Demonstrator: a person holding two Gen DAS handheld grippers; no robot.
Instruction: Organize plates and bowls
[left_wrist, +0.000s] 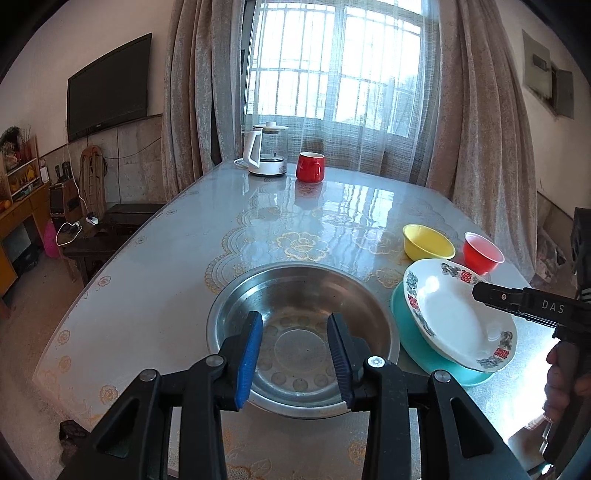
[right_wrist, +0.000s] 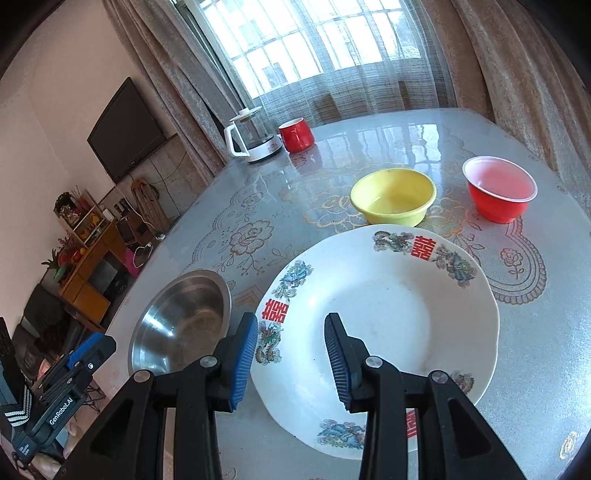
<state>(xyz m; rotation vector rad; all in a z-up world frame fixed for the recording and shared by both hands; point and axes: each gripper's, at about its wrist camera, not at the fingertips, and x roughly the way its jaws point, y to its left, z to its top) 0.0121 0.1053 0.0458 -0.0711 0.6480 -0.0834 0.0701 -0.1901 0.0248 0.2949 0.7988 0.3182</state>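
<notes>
Living room, curtained window behind; glossy desk (left_wrist: 155, 280) with a floral lace-pattern cover.

Landmark: round stainless-steel basin (left_wrist: 303, 332), near the desk's front edge.

- Over the basin's near rim: left hand-held gripper (left_wrist: 295, 354), released, blue pads spread, nothing between them.
- Just right of the basin: white ceramic plate with red double-happiness marks and painted rim (left_wrist: 458, 317), tilted, lying on a teal round plate (left_wrist: 417, 343) that shows only as a crescent beneath it.
- Over the white plate: right hand-held gripper (right_wrist: 291, 362), released, jaws apart above the plate's near-left part; no contact that I can tell.
- Beyond the plates, right of the basin: yellow plastic bowl (left_wrist: 428, 247), then red plastic bowl with pale rim (left_wrist: 482, 254), close together but apart.
- Far behind the basin: white-and-glass electric kettle (left_wrist: 266, 151), red ceramic mug (left_wrist: 310, 167).

Judgement: stacking step; plates appear nested, bowls not yet gathered. The next move likely calls for reaching past the plates to a bowl rim.

Room: open desk left of and behind the basin; the right edge lies close to the red bowl, so keep clear there.
</notes>
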